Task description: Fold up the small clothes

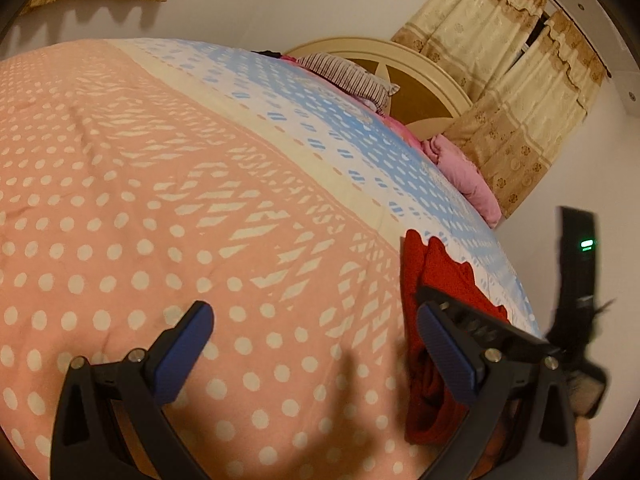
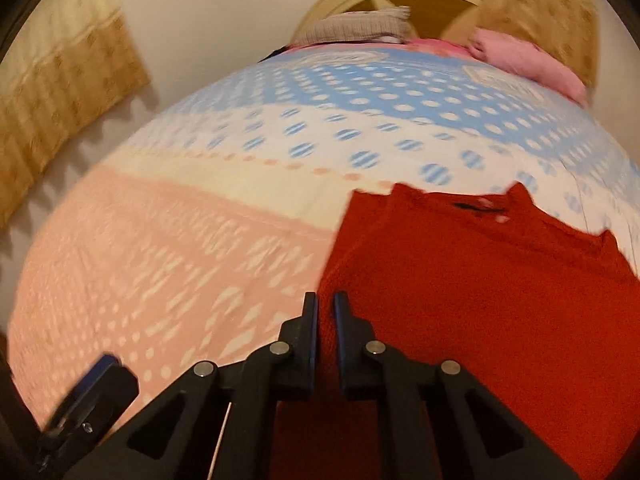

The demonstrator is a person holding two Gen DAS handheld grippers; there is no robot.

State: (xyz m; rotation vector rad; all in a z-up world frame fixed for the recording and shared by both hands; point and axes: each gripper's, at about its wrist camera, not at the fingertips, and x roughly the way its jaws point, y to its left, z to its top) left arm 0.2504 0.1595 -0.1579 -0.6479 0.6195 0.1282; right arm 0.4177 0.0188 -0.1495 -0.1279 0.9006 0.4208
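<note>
The left gripper [image 1: 314, 322] has its two blue-padded fingers spread wide apart, with nothing between them. Under the gap there is only the pink bedspread [image 1: 120, 200] with its white dots. Its right finger sits just in front of the red top [image 1: 440, 276], but I cannot tell if it touches the cloth.

The right gripper [image 2: 326, 308] has its fingers pulled in close, with only a thin gap left. A fold of the red top [image 2: 460, 280] runs up through that gap, so the fingers look pinched on the cloth at its left edge. The picture there is a bit blurry.

The red top lies on the bed, partly on the pink part and partly on the white and blue dotted part [image 2: 360, 120]. Its far edge is wavy, and a small dark mark shows near it.

At the far end of the bed there is a striped pillow [image 1: 352, 76], a pink bundle [image 1: 468, 172], and a round cream headboard [image 1: 424, 80]. Gold curtains [image 1: 516, 80] hang on the wall behind it.
</note>
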